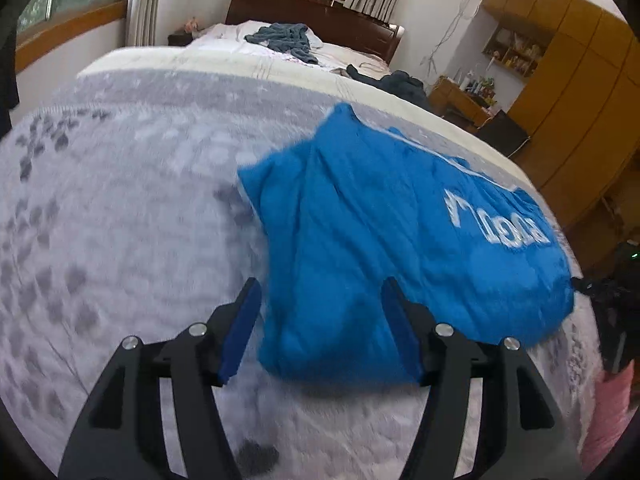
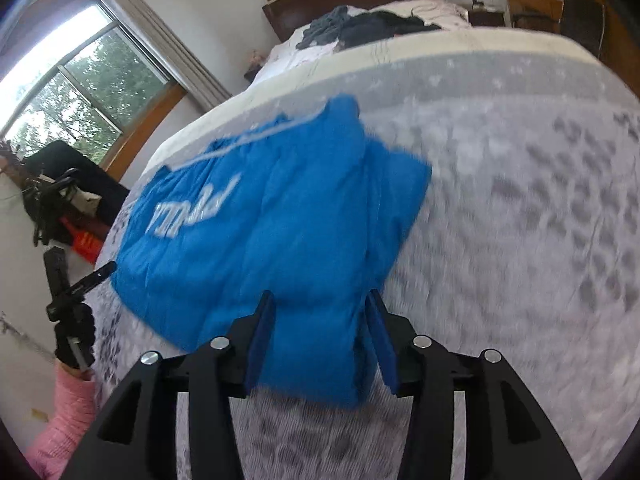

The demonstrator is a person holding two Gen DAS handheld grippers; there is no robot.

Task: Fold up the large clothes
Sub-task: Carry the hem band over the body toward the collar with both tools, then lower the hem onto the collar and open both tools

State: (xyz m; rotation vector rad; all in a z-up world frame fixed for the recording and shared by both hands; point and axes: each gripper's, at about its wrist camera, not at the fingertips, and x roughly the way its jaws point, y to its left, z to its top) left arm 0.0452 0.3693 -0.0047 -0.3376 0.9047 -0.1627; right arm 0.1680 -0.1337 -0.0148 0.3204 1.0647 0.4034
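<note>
I see both my left tongs and right tongs wide, empty; folded shirt at twelve o'clock on blanket.

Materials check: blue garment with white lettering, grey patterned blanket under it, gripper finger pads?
Blue garment with white lettering: looks like soft matte fabric, fleecy or cotton-like; it wrinkles and folds limply. Grey patterned blanket: seems plush, fuzzy pile; blur limits certainty. Left gripper finger pads: blue, matte, probably rubber or foam on black rigid plastic-looking arms with metal screws.
</note>
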